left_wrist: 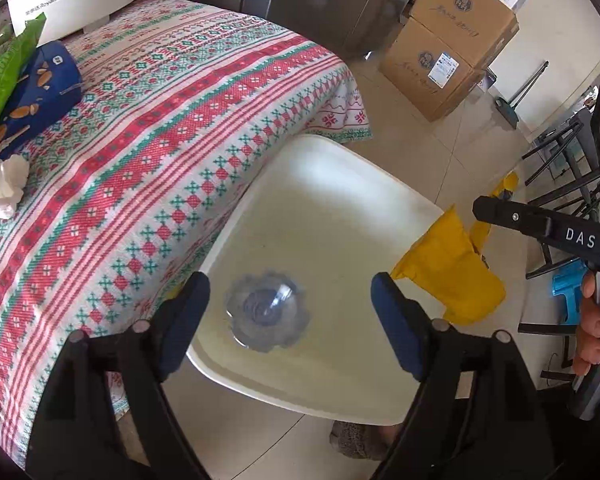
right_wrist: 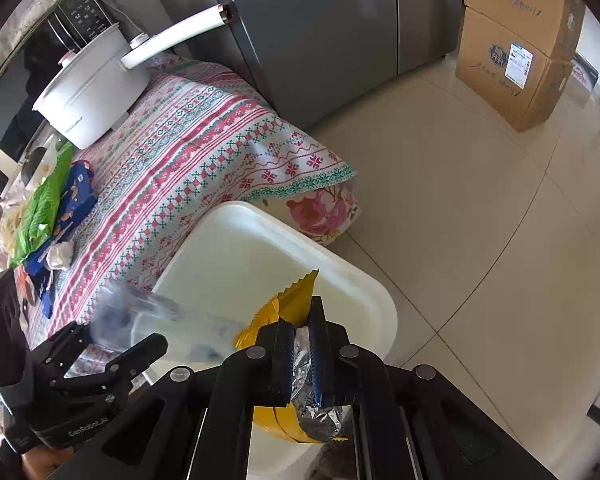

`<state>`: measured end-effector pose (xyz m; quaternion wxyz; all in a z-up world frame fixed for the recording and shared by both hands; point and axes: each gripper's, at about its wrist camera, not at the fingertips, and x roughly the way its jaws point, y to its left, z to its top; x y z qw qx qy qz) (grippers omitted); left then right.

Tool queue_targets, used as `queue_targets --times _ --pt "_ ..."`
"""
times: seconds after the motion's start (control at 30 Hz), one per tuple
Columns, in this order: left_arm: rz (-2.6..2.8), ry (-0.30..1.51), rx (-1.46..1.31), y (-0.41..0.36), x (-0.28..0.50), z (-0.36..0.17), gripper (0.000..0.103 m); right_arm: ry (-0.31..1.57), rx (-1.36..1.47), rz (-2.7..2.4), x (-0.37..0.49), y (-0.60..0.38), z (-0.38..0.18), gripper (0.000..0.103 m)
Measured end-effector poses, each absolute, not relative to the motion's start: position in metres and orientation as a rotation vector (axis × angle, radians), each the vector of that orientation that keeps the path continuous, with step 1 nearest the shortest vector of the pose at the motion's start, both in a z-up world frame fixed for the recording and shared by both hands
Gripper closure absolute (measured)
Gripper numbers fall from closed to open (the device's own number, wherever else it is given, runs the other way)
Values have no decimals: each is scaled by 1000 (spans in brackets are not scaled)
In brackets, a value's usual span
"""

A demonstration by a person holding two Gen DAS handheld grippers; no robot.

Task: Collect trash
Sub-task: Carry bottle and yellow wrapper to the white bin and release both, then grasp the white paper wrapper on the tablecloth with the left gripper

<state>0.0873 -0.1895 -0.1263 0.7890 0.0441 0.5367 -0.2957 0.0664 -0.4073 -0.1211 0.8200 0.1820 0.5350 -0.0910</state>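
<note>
Trash is going into the white bin point(left_wrist: 340, 208) that stands on the floor hard against the table's corner, and the step in hand looks like the drop itself. Farthest left of the left gripper point(left_wrist: 290, 294), back on the patterned tablecloth point(left_wrist: 172, 128), lie a green packet point(left_wrist: 4, 68), a blue snack bag point(left_wrist: 40, 92) and a crumpled white tissue point(left_wrist: 2, 186), all well apart from the bin and, I judge, still to be collected. The left gripper hangs over the bin's mouth, its blue pads spread wide with nothing pressed between them. Straight ahead of it and below, a clear plastic bottle point(left_wrist: 266, 314) shows bottom-on inside the bin; in the right wrist view it is a blur point(right_wrist: 148, 320) at the rim, so I cannot tell whether it has landed or is falling.

To the right, the right gripper point(right_wrist: 302, 356) is clamped tight on a yellow wrapper point(right_wrist: 296, 292) with a silver foil lining, which sticks out ahead of its fingers over the bin's right edge. Its next move, as I see it, calls for no more than parting the jaws once the wrapper sits fully inside the rim; at present part of it hangs outside the right wall, so a small shift leftward would be safer.

For room: the table edge crowds the bin's left side, bare tiled floor point(right_wrist: 480, 220) lies open beyond the right gripper, and the cardboard boxes point(right_wrist: 516, 48) stand far off.
</note>
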Motion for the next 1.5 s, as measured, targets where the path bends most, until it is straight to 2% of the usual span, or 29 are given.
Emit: queue_targets --times 0.4,0.5,0.57,0.63,0.67,1.0,1.5 --pt "-574 1110 191 -167 88 -119 14 1148 380 -194 73 -400 -121 95" --pt "-568 1098 201 -165 89 -116 14 1141 393 -200 74 -400 -119 92" --pt "-545 1094 215 -162 88 -113 10 1138 418 -207 76 -401 -117 79" --pt "-539 1081 222 -160 89 -110 8 1131 451 -211 77 -402 -115 30" --pt "-535 1077 227 -158 89 -109 7 1111 462 -214 76 -402 -112 28" --pt "-492 1058 239 -137 90 -100 1 1110 458 -197 82 -391 -102 28" --pt "-366 1018 255 -70 87 -82 1 1077 412 -127 103 -343 -74 23"
